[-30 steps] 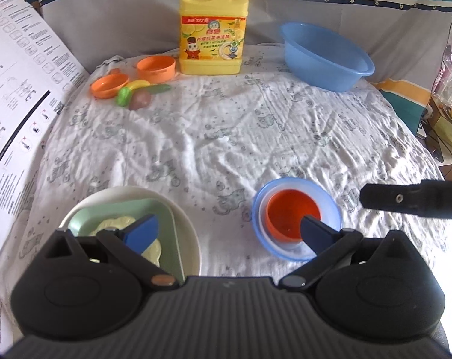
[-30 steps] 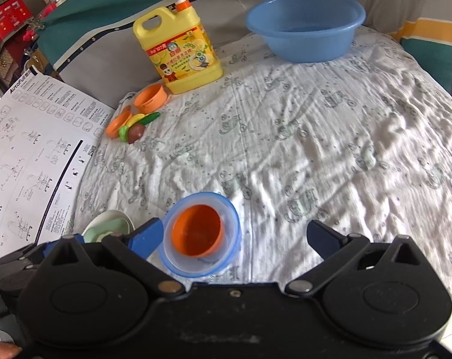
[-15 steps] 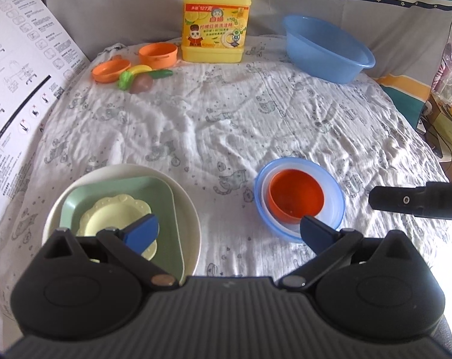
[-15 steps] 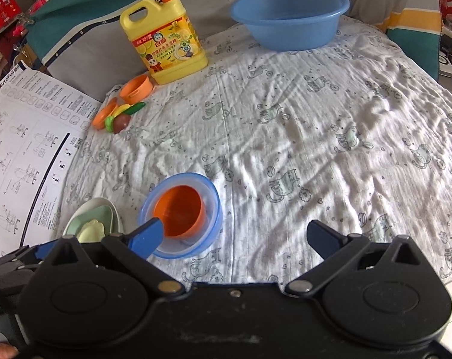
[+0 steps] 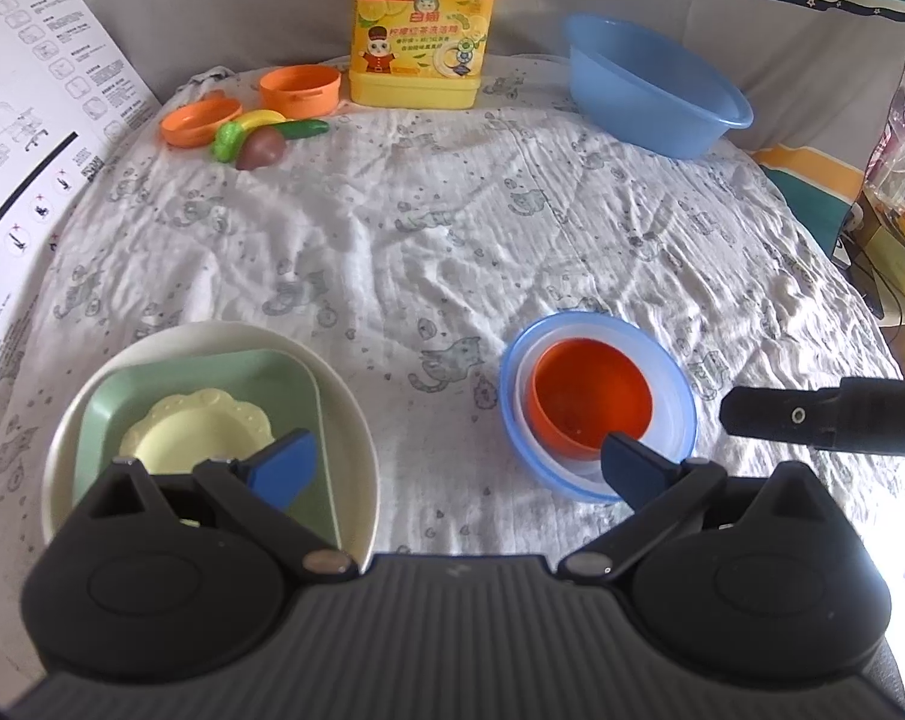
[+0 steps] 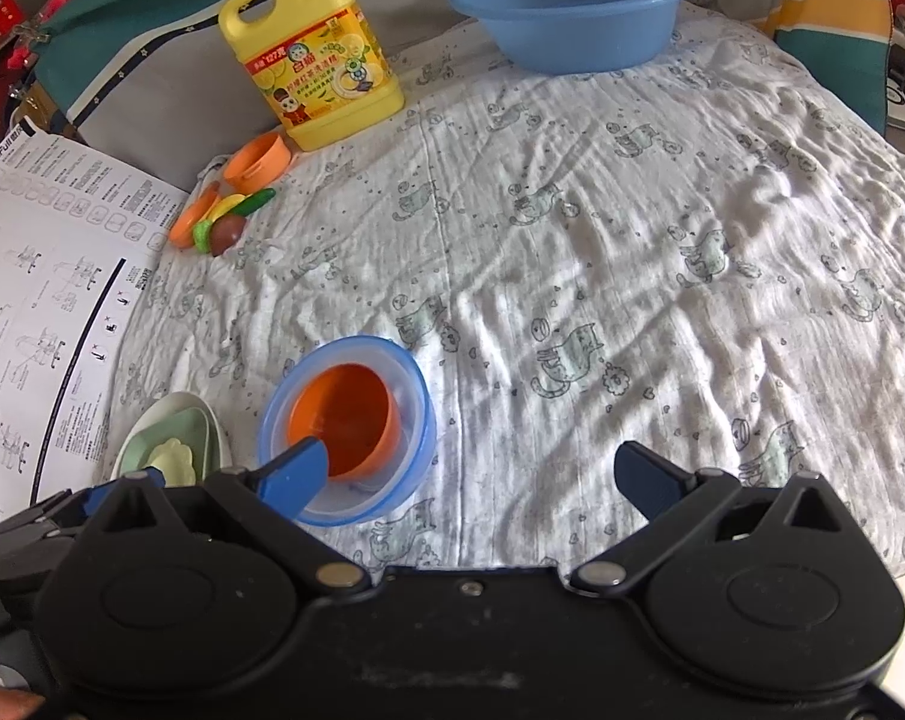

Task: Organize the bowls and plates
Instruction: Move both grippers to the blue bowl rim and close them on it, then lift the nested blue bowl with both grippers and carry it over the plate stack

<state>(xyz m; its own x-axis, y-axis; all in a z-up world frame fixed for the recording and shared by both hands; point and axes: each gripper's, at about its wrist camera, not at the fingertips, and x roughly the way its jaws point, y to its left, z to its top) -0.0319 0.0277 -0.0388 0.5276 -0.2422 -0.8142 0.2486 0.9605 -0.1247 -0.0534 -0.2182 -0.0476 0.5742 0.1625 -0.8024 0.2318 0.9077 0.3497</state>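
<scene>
Hovering wide open and empty, left gripper [image 5: 458, 468] and right gripper [image 6: 473, 477] sit above nested plates [image 5: 344, 414] and stacked bowls [image 6: 419, 396] on the cloth-covered tabletop [image 6: 602, 252].

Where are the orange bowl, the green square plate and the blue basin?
orange bowl [image 5: 590, 402], left wrist view, inside bottom.
green square plate [image 5: 122, 408], left wrist view, bare left rim.
blue basin [image 6: 572, 30], right wrist view, front outer wall.

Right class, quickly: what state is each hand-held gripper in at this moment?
Left hand-held gripper: open, holding nothing, above the plate stack and nested bowls.
Right hand-held gripper: open, holding nothing.
</scene>
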